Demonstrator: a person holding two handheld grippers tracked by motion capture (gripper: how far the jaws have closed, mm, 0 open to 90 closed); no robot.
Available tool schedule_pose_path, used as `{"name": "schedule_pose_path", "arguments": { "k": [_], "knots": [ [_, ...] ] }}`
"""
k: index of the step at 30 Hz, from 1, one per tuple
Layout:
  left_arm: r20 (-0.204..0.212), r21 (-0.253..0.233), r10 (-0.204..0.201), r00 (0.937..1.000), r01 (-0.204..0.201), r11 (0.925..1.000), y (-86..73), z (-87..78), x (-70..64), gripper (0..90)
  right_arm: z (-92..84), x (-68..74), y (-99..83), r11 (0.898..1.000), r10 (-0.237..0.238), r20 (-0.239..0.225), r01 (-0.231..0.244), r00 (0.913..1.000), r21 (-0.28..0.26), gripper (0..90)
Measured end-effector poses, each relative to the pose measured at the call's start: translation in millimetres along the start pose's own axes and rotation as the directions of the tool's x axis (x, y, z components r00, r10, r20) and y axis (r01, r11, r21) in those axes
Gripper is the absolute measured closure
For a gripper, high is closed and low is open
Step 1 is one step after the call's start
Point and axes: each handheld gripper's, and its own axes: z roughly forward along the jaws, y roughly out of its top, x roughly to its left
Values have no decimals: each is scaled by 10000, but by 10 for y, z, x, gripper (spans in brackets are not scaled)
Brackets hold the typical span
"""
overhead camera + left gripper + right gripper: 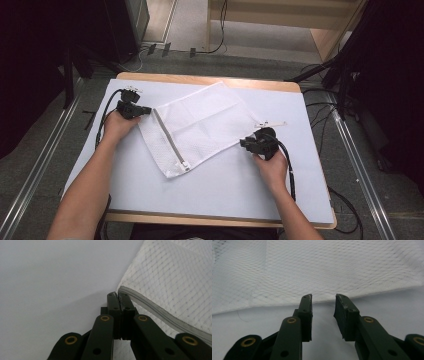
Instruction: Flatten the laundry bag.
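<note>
White table [280,190]: white mesh bag [200,122], grey zip [170,140].

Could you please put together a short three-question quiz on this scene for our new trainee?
1. True or false: the left tool has its jaws pressed together beside the zipper end of the mesh bag.
2. Which describes the right tool? A) shut on the bag B) jaws apart, pointed at the bag's edge C) lifted high above the table
3. What runs along the bag's edge nearest the left tool?

Key: 1 true. 2 B. 3 the grey zipper.
</note>
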Motion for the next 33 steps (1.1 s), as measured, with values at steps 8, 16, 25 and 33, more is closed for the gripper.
{"name": "schedule_pose_path", "arguments": {
  "k": [8,16,25,33],
  "knots": [
    [935,31,-583,9939,582,9983,-102,-94,-33,900,-13,-115,8,9997,222,643,-218,9977,-67,683],
    [1032,66,-329,9941,324,9995,-246,-231,-228,900,-23,-238,28,9984,550,907,-535,9944,-190,629],
    [1368,156,-317,9901,299,9994,-442,-358,-400,900,40,-261,50,9980,607,1228,-583,9906,-229,535],
    [1685,149,-279,9853,258,9996,-505,-389,-495,900,138,-201,76,9995,77,1937,-18,9810,-302,617]
  ]
}}
